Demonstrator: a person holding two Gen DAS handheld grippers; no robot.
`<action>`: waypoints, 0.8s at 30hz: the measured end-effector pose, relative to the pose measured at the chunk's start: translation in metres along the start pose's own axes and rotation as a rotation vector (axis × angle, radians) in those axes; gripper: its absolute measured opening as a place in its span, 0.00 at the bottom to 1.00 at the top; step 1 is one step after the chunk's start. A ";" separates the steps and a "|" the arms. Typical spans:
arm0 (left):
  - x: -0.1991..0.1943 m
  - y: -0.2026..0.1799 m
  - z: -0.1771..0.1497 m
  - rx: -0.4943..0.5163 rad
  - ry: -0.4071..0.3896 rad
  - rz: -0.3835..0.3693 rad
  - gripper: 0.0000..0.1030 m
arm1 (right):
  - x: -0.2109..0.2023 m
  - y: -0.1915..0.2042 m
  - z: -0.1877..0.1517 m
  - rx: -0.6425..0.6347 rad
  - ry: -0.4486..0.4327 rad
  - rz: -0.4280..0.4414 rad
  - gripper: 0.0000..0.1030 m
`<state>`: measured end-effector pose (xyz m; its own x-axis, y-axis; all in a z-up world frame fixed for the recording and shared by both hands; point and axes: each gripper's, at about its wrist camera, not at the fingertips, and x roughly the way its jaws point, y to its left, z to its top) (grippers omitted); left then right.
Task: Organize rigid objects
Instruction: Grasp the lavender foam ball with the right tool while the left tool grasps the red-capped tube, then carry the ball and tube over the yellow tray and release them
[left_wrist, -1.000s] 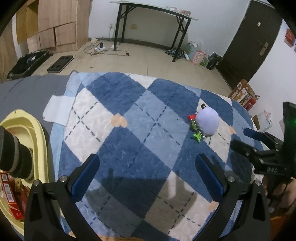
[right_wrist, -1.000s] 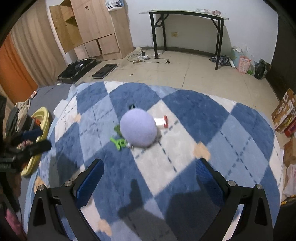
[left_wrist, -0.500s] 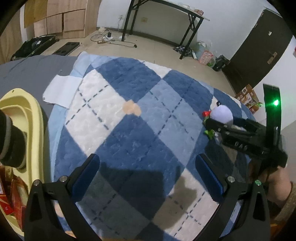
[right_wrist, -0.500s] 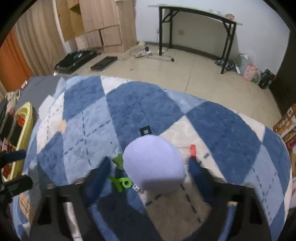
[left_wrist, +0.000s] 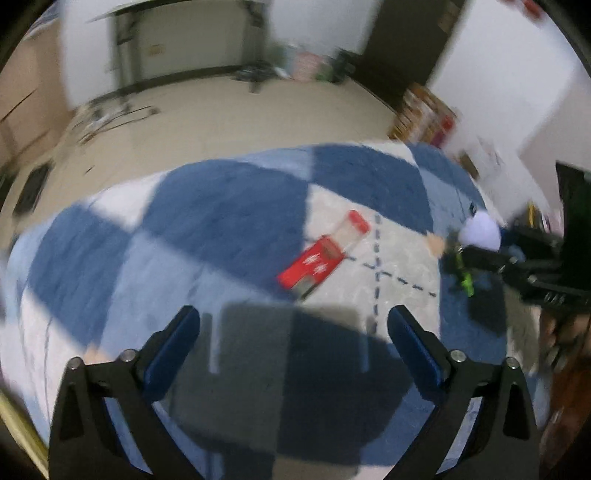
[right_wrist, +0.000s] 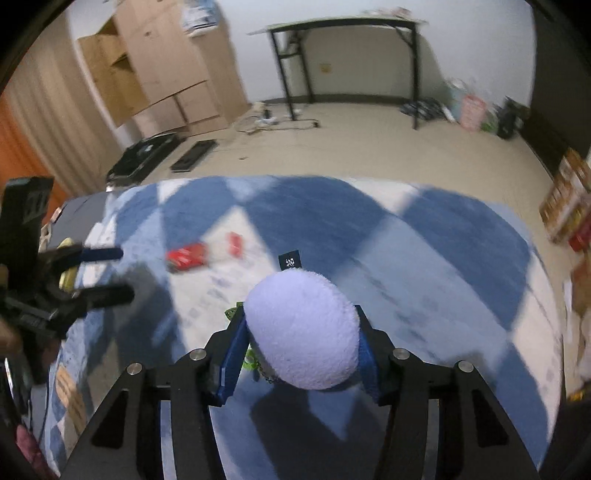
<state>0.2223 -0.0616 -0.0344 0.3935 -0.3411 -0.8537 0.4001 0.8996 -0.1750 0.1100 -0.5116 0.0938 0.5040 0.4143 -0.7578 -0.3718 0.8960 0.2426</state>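
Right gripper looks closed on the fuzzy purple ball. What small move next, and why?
Probably lift the right gripper straight up a little. Its pads already squeeze the purple ball on both sides, and a green charm hangs below it near the blanket, so clear that first.

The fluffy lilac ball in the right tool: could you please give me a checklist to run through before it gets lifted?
1. Right tool shut on the fluffy lilac ball, a blue pad pressing each side: ok.
2. Grip centred on the ball: cannot tell, its lower half is hidden.
3. Green charm on the ball's chain free of the pads: cannot tell.
4. Left tool empty, jaws closing: ok.
5. Red flat packet lies apart from both tools on the blue-and-white diamond quilt: ok.
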 end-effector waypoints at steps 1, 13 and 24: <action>0.007 -0.004 0.006 0.041 0.009 0.010 0.83 | -0.003 -0.009 -0.006 0.011 0.006 -0.009 0.51; 0.039 -0.029 0.008 0.051 -0.036 0.134 0.60 | -0.021 -0.030 -0.032 0.051 0.011 -0.009 0.51; 0.014 -0.041 -0.019 0.017 -0.125 0.094 0.24 | -0.031 -0.022 -0.033 0.039 0.012 0.004 0.50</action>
<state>0.1961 -0.0977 -0.0481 0.5291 -0.2878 -0.7982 0.3701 0.9248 -0.0881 0.0769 -0.5499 0.0921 0.4934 0.4162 -0.7638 -0.3428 0.9001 0.2690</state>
